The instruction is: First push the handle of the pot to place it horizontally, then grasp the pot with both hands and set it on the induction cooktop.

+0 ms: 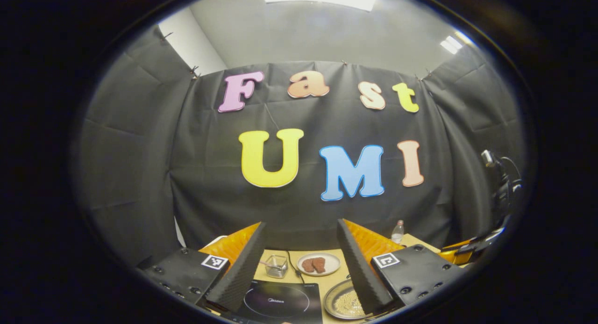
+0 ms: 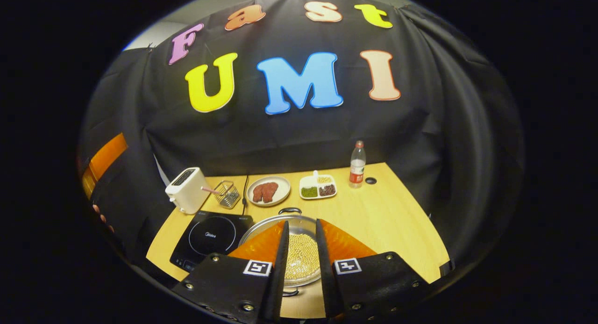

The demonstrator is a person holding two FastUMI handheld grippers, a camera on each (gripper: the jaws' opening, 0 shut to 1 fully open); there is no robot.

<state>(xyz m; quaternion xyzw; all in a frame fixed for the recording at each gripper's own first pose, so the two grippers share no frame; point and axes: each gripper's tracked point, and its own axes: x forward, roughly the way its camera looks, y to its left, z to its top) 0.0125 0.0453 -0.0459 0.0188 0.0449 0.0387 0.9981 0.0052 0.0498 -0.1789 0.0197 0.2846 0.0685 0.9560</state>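
Observation:
A steel pot (image 2: 299,237) holding pale beans sits on the wooden table (image 2: 383,216), just right of the black induction cooktop (image 2: 212,237). One loop handle (image 2: 289,211) points away from me and the other (image 2: 289,293) points toward me. My right gripper (image 2: 301,222) hovers over the pot, open by a narrow gap with nothing between its fingers. In the left gripper view, my left gripper (image 1: 301,223) is held high and wide open, above the cooktop (image 1: 280,303) and the pot (image 1: 341,301), which its finger partly hides.
Along the back of the table stand a white toaster (image 2: 187,190), a wire basket (image 2: 227,194), a plate of meat (image 2: 267,190), a divided tray (image 2: 318,187) and a bottle (image 2: 357,165). A hand (image 2: 100,216) shows at the far left.

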